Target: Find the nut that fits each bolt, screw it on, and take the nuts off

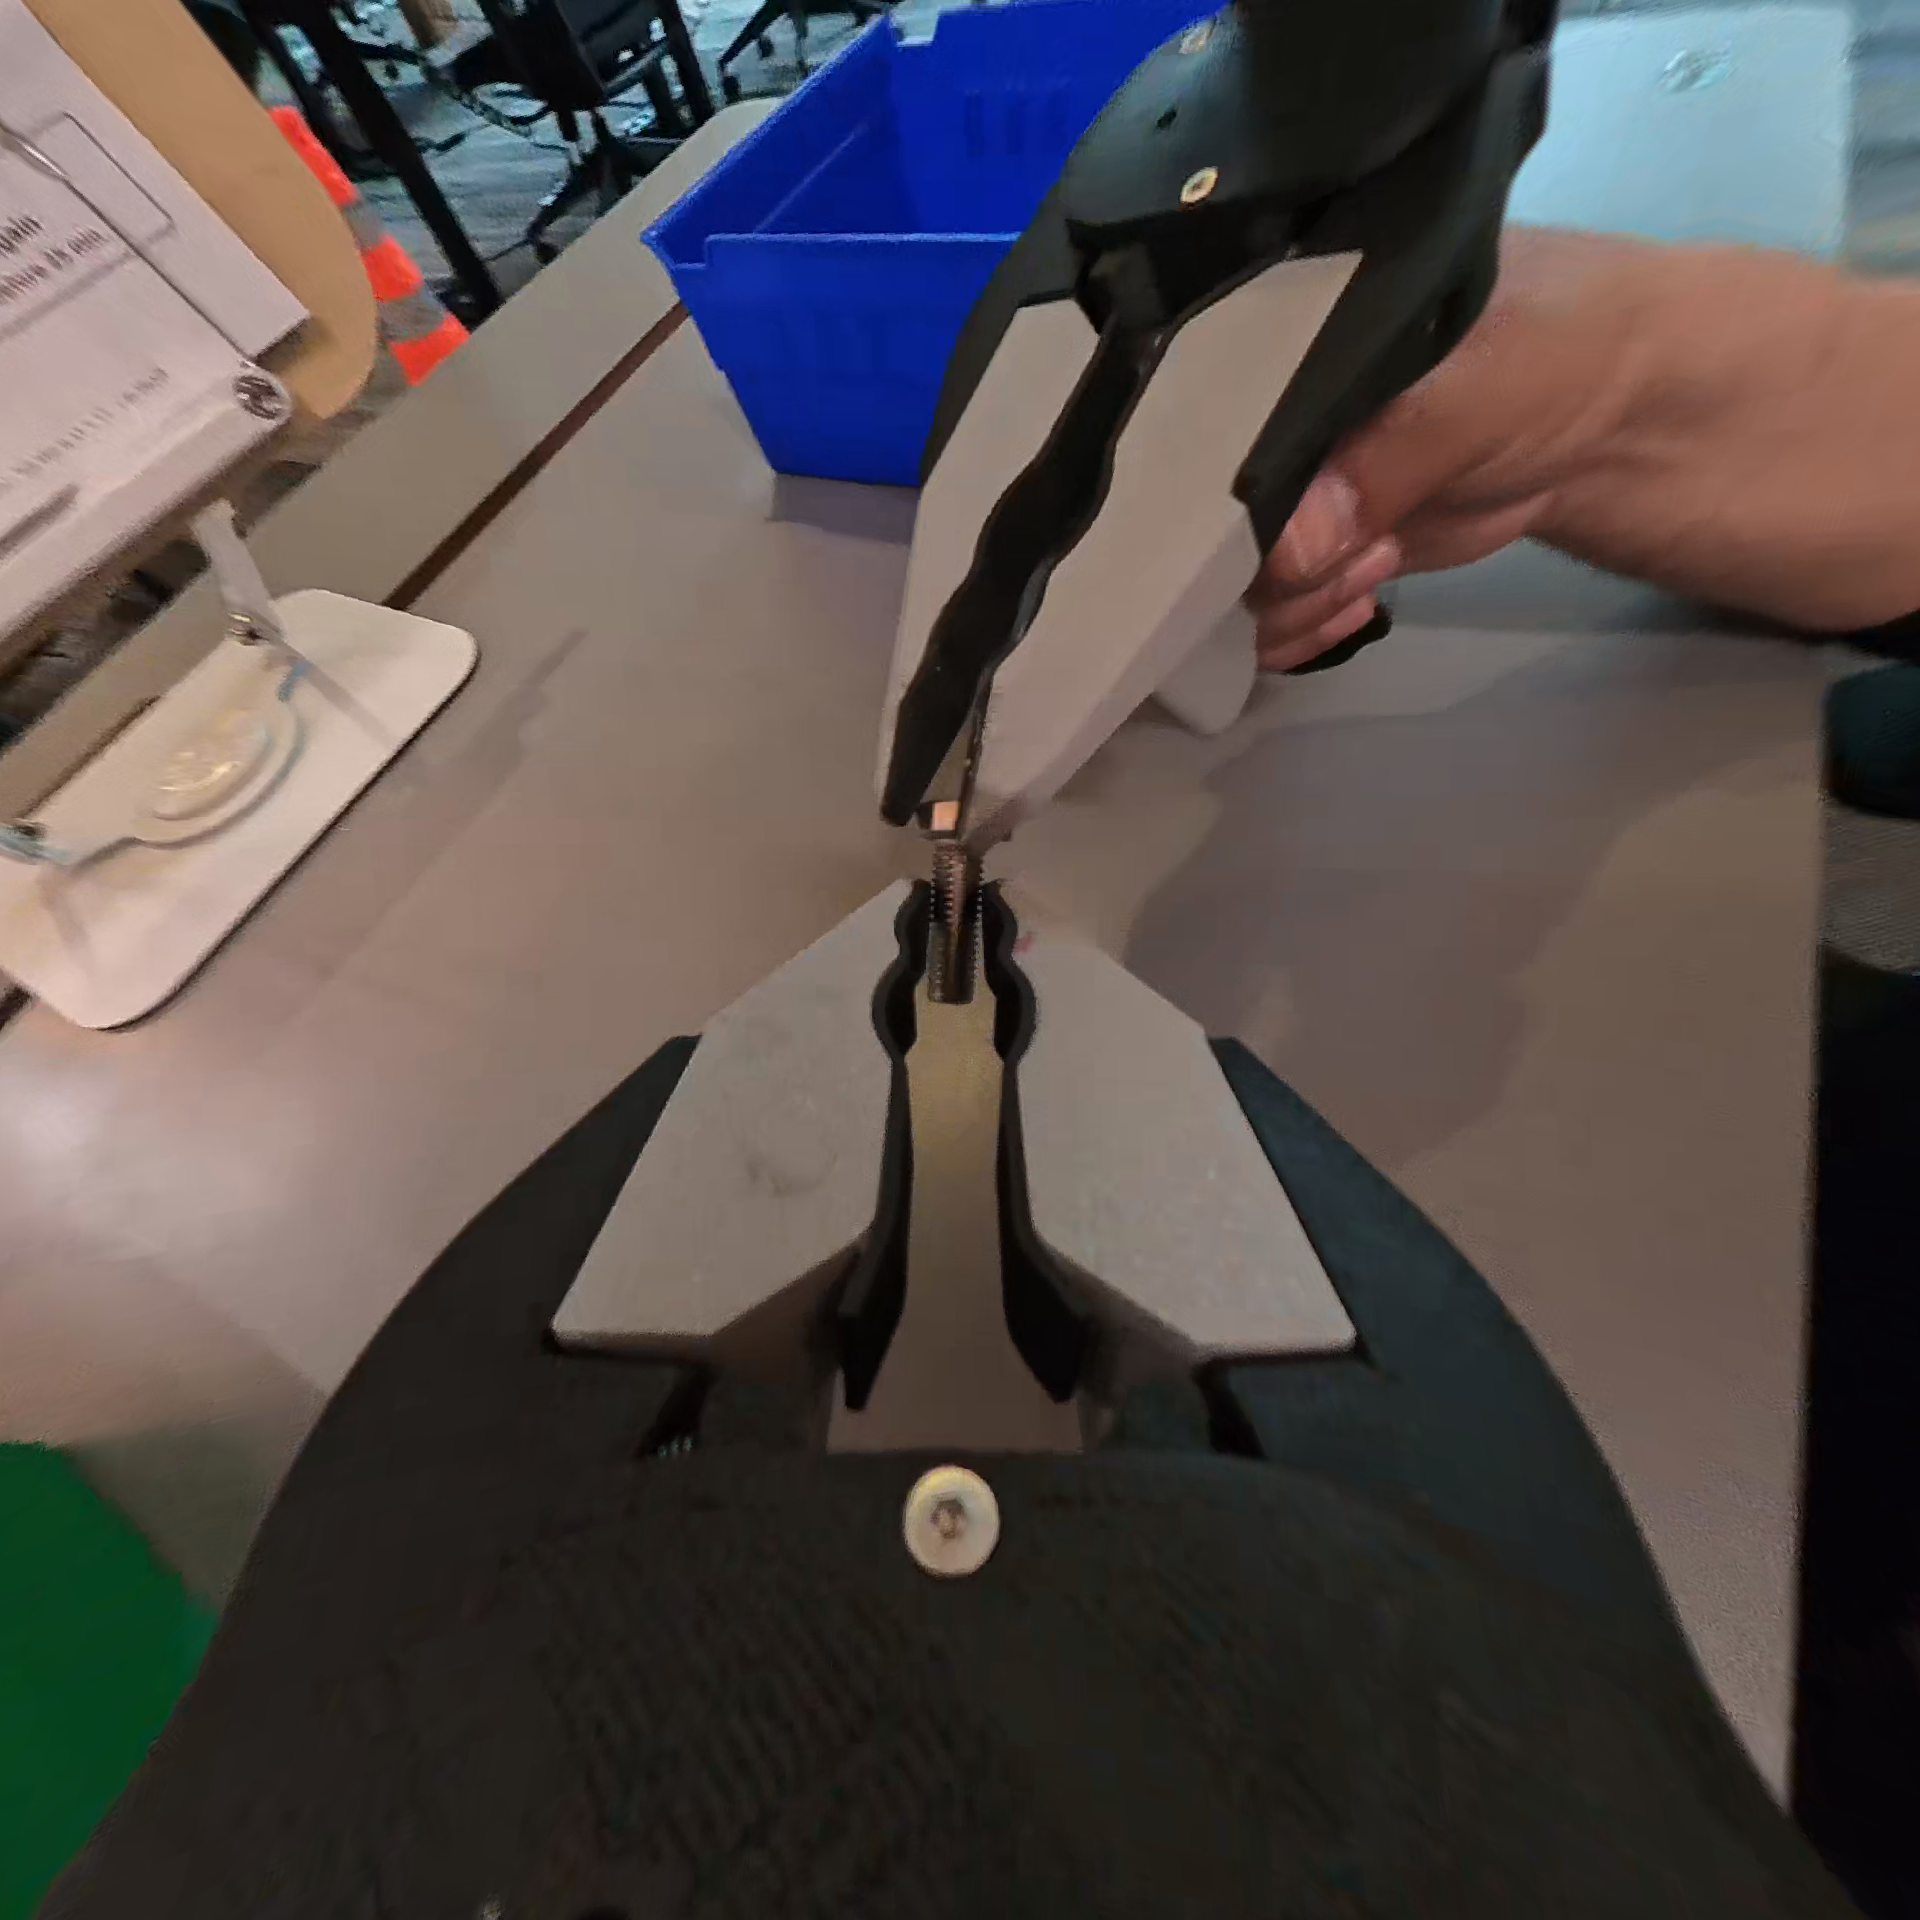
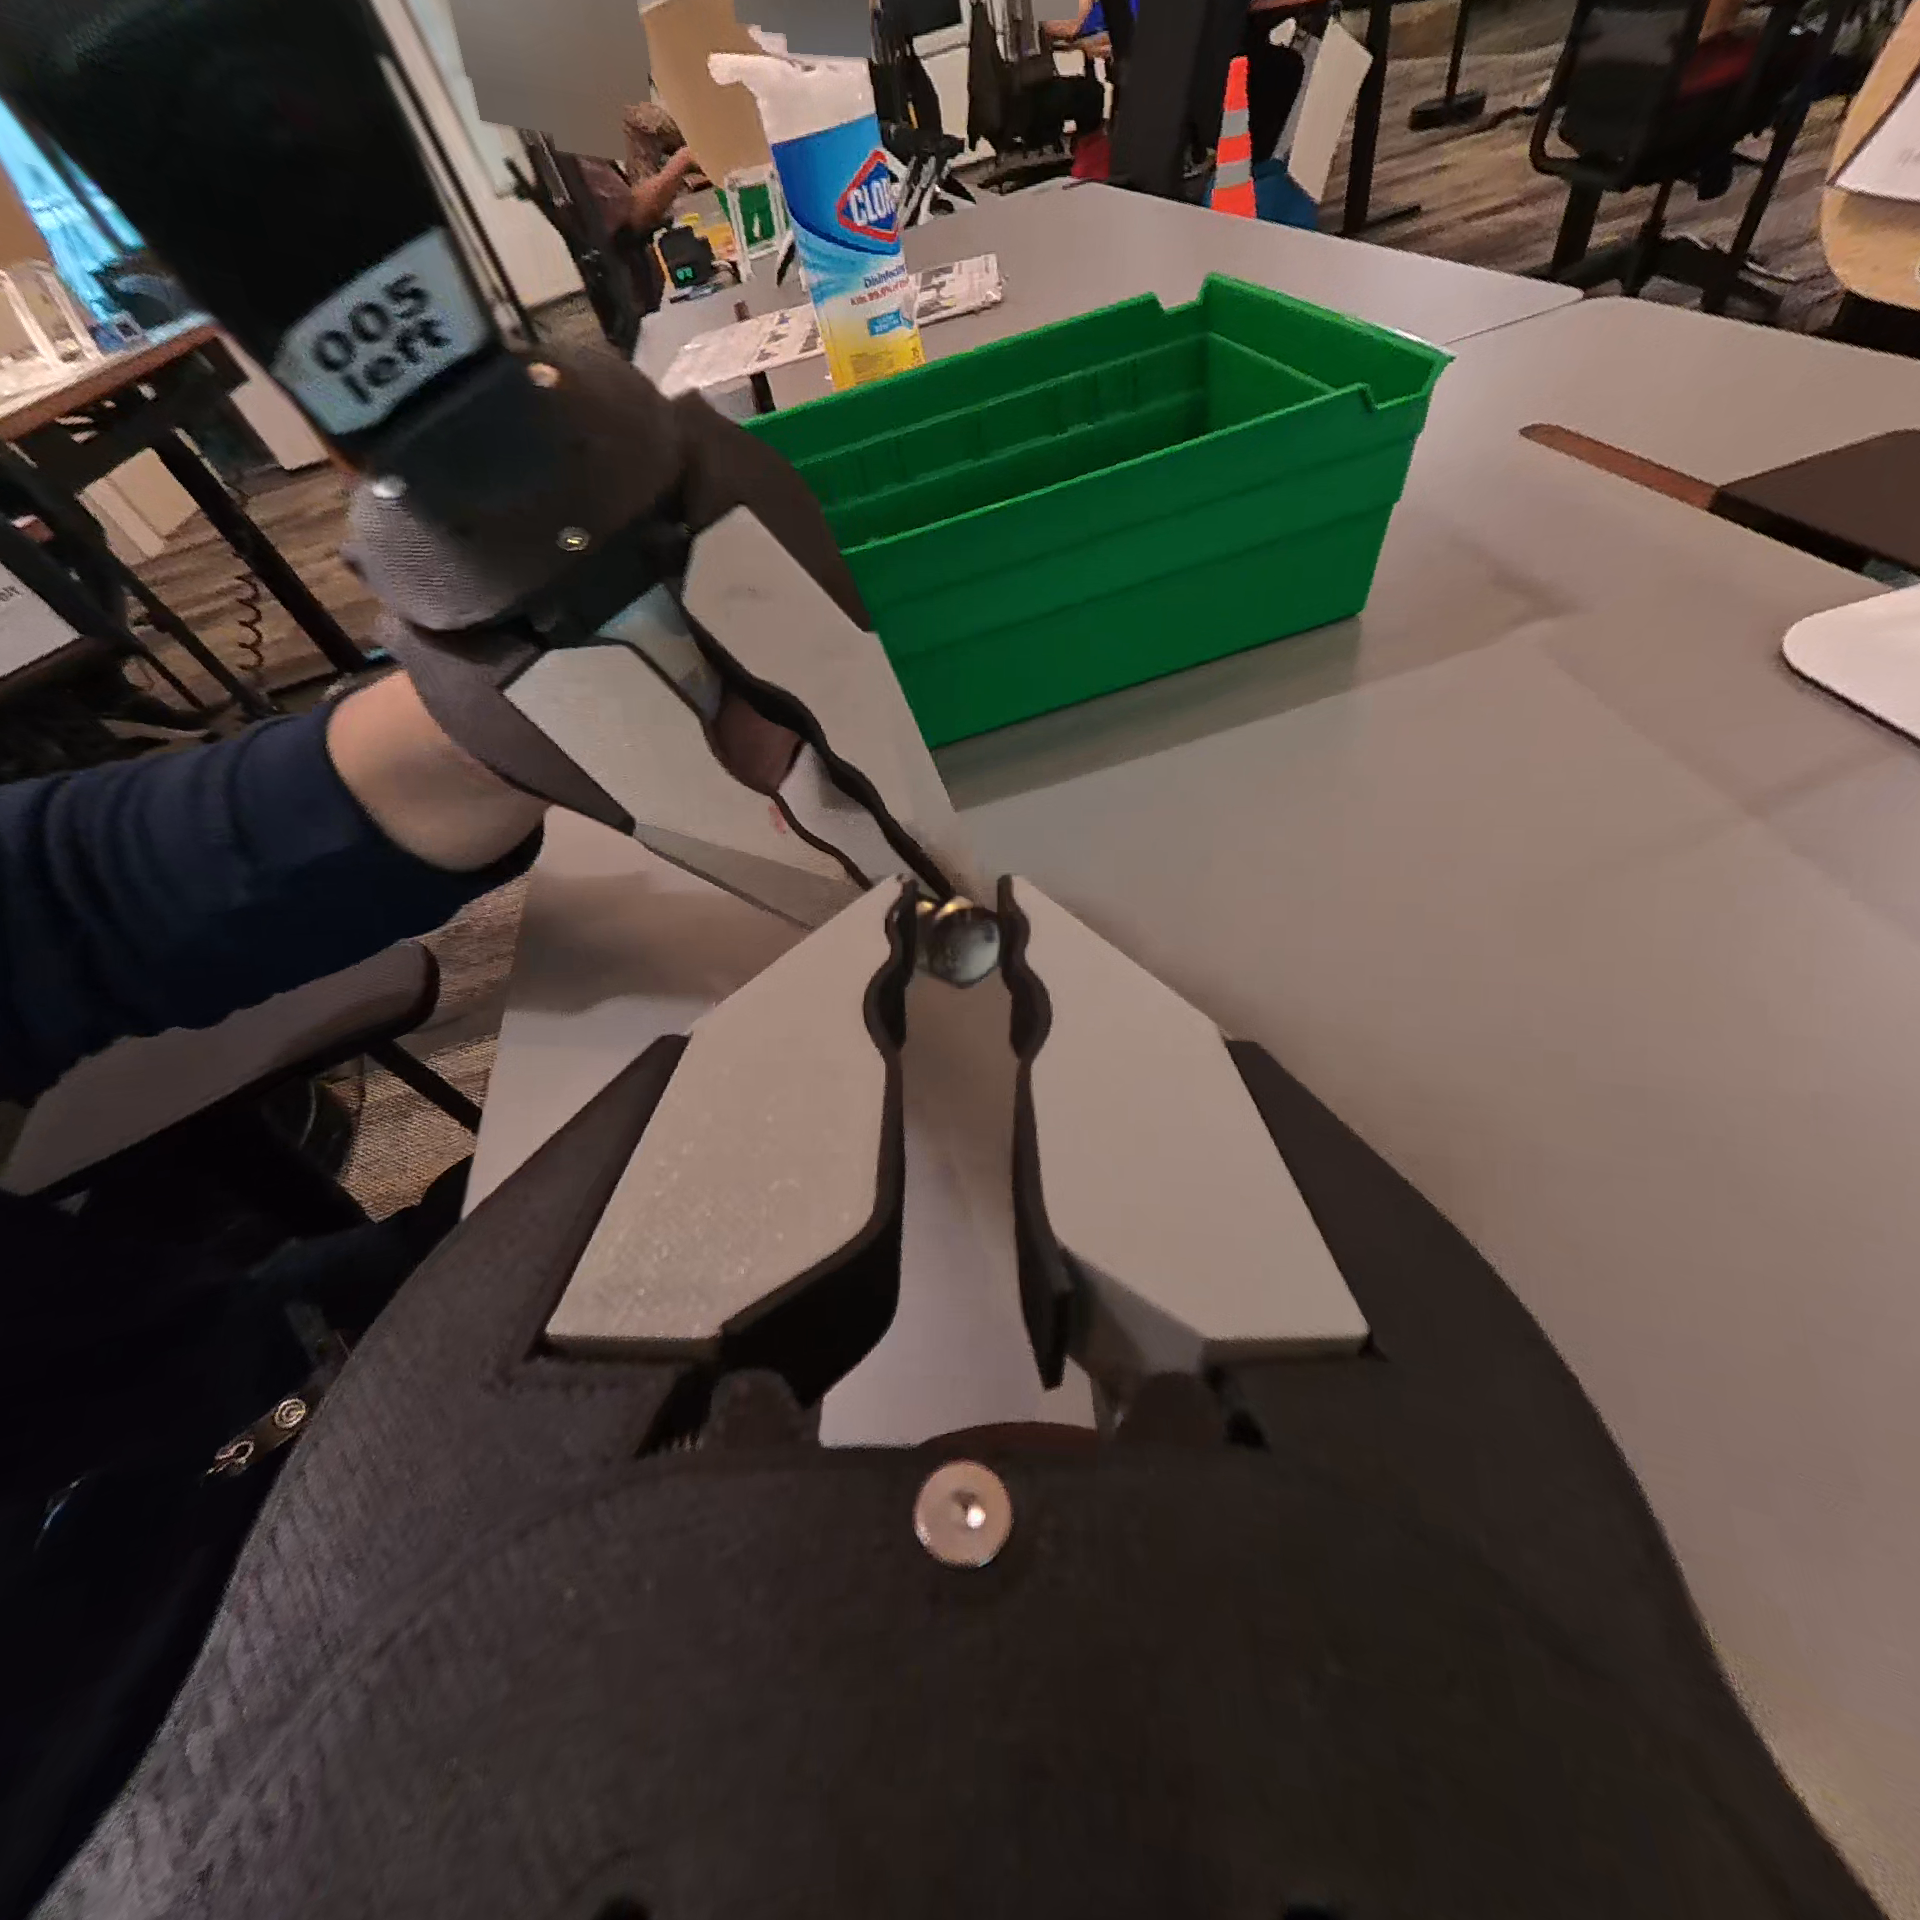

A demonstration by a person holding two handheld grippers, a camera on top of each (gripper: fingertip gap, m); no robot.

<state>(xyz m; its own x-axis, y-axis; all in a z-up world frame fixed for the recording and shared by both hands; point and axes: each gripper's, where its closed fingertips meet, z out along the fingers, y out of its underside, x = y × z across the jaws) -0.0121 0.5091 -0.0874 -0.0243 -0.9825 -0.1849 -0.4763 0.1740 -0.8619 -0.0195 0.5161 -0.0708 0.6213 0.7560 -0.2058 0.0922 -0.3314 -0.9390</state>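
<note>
Above the grey table (image 1: 582, 727), left gripper (image 1: 954, 902) clamped on a threaded bolt (image 1: 951, 935), right gripper (image 2: 956, 914) pinching a nut (image 2: 961, 940) at its tip.

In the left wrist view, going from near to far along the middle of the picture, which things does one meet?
Left gripper shut on the threaded bolt → the nut at the tip of the right gripper → bare grey table → blue bin.
</note>
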